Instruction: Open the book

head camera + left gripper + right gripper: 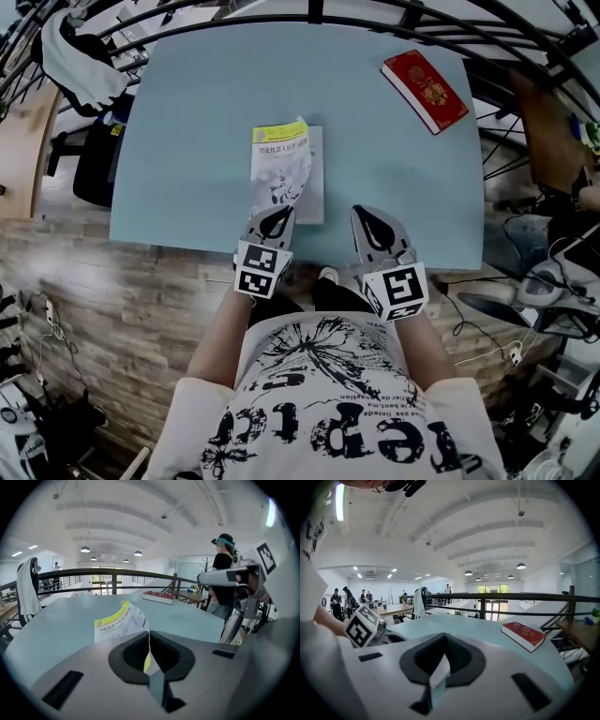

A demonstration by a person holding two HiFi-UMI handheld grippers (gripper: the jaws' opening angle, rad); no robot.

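A thin book (315, 178) with a white and yellow cover lies near the front middle of the light blue table (206, 112). Its front cover (279, 167) is lifted and curls upward from the pages. My left gripper (278, 215) is shut on the cover's near edge. In the left gripper view the cover (119, 620) rises ahead of the jaws, and a thin strip of it is pinched in my left gripper (149, 638). My right gripper (368, 212) hovers at the table's front edge, right of the book, shut and empty. The right gripper view shows my right gripper (443, 645) with its jaws together.
A red hardcover book (424, 90) lies at the table's far right corner, also the red book (524, 635) in the right gripper view. A black railing (497, 597) runs behind the table. A white garment (75, 56) hangs on the railing at far left.
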